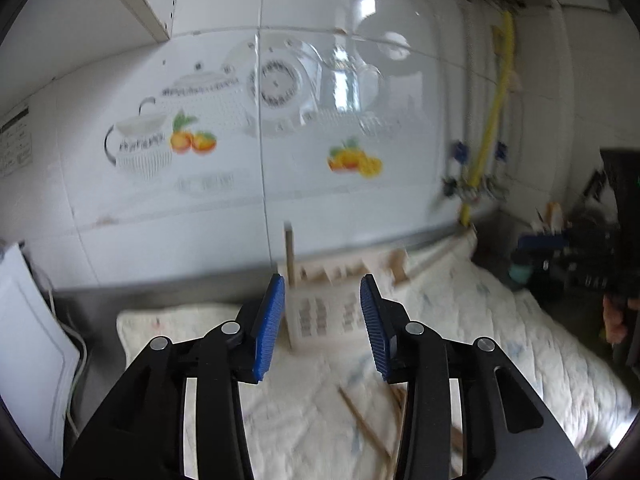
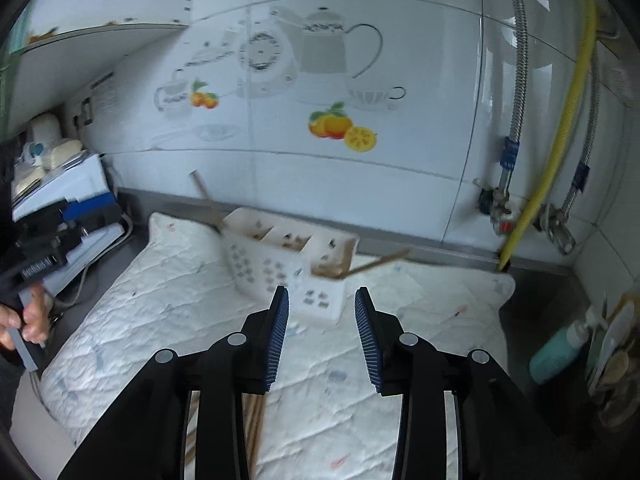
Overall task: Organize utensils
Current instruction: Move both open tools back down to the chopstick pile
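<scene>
A white perforated utensil caddy (image 2: 280,264) with several compartments stands on a white quilted mat (image 2: 160,312) by the tiled wall; it also shows in the left wrist view (image 1: 324,308). A wooden chopstick (image 2: 206,200) sticks up from its left end and another (image 2: 380,262) juts out right. Loose wooden chopsticks (image 1: 364,424) lie on the mat below my left gripper (image 1: 322,324), and more chopsticks (image 2: 254,420) lie under my right gripper (image 2: 322,336). Both grippers are open and empty, a short way in front of the caddy.
White boxes (image 2: 68,188) stand left of the mat. Pipes and a yellow hose (image 2: 556,148) run down the right wall. A teal bottle (image 2: 556,352) and clutter sit at the right. The other handheld gripper (image 2: 44,248) shows at the left edge.
</scene>
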The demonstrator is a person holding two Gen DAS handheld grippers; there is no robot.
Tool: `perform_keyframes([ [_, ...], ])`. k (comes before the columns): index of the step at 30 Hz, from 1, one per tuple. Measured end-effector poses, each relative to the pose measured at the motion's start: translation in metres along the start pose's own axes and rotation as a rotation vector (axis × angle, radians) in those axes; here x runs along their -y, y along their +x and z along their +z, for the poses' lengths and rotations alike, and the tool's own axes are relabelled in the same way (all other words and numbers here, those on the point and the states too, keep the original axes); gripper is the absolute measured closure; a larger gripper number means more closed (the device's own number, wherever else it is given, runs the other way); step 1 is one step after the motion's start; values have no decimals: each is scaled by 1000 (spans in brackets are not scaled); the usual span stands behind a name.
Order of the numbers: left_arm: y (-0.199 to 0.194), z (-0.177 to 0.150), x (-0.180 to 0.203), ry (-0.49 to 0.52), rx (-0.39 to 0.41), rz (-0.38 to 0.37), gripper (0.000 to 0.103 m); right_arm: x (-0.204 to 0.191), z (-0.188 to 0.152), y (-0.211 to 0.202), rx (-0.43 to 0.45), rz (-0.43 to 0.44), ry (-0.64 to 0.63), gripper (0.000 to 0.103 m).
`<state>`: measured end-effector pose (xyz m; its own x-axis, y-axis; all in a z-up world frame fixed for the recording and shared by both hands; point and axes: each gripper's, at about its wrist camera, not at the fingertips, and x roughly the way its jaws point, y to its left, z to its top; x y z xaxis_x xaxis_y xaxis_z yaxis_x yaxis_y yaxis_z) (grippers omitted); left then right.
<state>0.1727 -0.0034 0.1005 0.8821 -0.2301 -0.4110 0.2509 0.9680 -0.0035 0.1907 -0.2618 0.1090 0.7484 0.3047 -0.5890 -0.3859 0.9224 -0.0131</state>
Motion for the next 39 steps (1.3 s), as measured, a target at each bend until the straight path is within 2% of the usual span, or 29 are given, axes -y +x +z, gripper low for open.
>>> perform_keyframes([
  [6, -16, -80, 14, -14, -116, -66, 63, -21, -58, -21, 0, 20, 10, 69],
  [11, -9, -141, 22, -28, -244, -103, 63, -34, -107, -28, -18, 28, 46, 69],
  [14, -1, -165, 24, -24, -299, -105, 63, -39, -134, -23, -50, 42, 91, 69],
  [23, 9, -197, 26, -24, -372, -120, 64, -52, -185, -12, -114, 20, 130, 70],
  [32, 19, -209, 34, -8, -398, -141, 80, -54, -210, 0, -152, 32, 173, 73],
  [35, 21, -209, 35, -3, -392, -140, 80, -52, -213, 1, -157, 30, 182, 73],
  [39, 26, -208, 38, 9, -392, -138, 86, -51, -215, 4, -161, 32, 188, 73],
])
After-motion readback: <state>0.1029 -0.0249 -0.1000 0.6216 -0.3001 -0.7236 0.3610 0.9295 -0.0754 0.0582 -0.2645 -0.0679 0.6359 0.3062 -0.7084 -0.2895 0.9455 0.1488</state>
